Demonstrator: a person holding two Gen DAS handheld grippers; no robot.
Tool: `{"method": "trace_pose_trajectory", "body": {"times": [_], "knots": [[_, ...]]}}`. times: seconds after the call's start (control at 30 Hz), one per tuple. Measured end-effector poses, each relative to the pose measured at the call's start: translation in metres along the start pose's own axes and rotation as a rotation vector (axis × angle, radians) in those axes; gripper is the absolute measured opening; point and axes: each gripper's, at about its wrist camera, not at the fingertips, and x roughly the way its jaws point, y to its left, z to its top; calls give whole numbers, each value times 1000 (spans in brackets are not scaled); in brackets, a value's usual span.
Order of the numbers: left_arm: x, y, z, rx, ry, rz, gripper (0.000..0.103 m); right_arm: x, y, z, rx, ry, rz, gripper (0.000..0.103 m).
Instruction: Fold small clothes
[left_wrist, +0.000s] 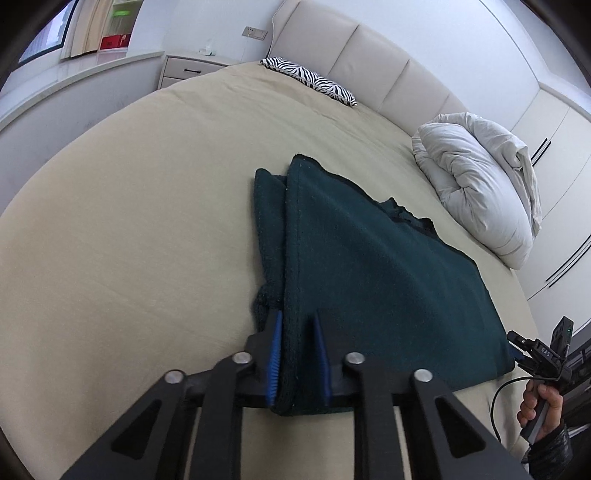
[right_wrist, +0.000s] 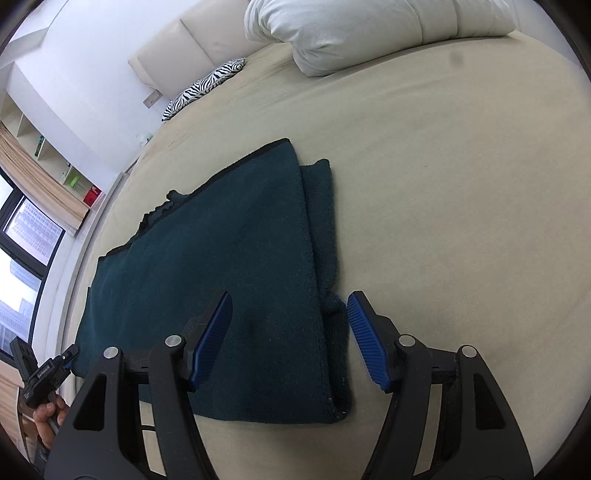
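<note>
Garment (left_wrist: 388, 266), dark green, lies folded on the beige bed (left_wrist: 129, 240), its near edge by both tools. Left gripper (left_wrist: 297, 354) pinches the near left corner, blue pads pressed into the fabric. Right gripper (right_wrist: 290, 339) stands wide open, straddling the near right corner without touching.

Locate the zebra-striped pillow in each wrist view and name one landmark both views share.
Left wrist view: the zebra-striped pillow lies at top centre, against the padded headboard, beyond the dark green garment.
Right wrist view: the pillow sits upper left, running diagonally along the bed's far edge.
Shared landmark: the white folded duvet, at right in the left view, at top in the right view.
</note>
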Motion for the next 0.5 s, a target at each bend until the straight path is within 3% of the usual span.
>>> {"method": "trace_pose_trajectory", "body": {"times": [0.27,0.5], "knots": [[-1,0,-4,13,-17,20,7,-7,2,-11,-39,0,-32,58],[-3,3,-7,4,-11,18,7,-7,2,-17,-67,17,-47,47]]}}
